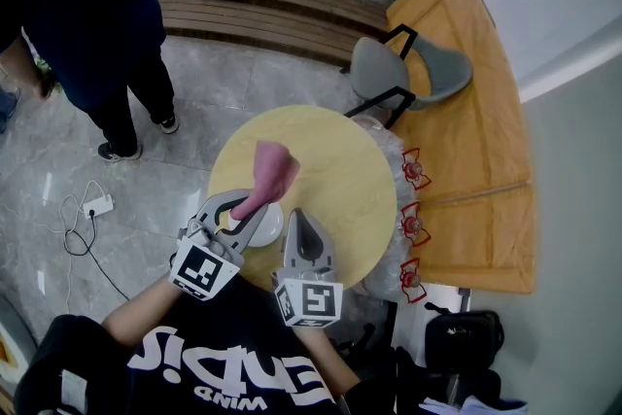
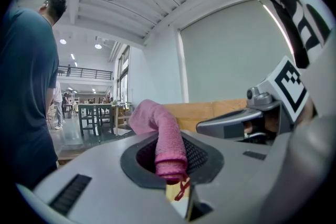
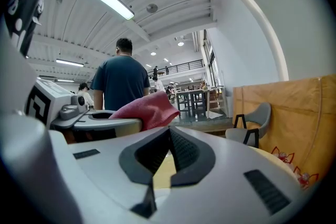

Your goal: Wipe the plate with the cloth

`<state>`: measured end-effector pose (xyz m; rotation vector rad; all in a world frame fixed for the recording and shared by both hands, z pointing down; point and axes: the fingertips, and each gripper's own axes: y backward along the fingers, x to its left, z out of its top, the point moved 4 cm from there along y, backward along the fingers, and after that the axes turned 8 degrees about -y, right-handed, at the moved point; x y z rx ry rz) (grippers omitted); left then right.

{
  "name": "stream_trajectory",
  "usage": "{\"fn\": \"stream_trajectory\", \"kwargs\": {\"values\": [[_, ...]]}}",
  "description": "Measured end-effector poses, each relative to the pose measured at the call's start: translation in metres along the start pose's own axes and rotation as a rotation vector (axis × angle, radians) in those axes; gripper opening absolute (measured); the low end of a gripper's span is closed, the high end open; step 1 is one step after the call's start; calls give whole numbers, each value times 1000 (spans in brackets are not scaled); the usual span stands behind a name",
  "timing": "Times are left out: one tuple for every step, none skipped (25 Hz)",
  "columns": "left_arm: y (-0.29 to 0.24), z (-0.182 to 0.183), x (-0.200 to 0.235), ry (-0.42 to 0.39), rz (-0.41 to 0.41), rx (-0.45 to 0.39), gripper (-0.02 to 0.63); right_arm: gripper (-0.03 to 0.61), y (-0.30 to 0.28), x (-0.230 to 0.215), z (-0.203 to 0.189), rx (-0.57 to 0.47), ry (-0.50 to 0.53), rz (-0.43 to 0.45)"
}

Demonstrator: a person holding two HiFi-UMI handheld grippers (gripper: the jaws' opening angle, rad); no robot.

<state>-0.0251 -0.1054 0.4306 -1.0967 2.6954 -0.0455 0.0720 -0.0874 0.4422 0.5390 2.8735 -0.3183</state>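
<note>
Left gripper (image 1: 251, 209) grips cloth (image 1: 275, 168); bystander (image 1: 87, 15), chair (image 1: 408, 73) near table (image 1: 340, 170).

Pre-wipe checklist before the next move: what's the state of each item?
1. Cloth clamped in left tool: ok.
2. Plate on table, partly under left tool: ok.
3. Cloth touching plate: cannot tell; most of it sticks up past the jaws.
4. Right tool steadying plate: not ok; shut, empty, beside it.
5. Bystander away from table: ok.
</note>
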Motion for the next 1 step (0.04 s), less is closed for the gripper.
{"fn": "stream_trajectory", "kwargs": {"values": [[0,1,0,6,1,1,49,21,0,0,0,0,-1,0]]}}
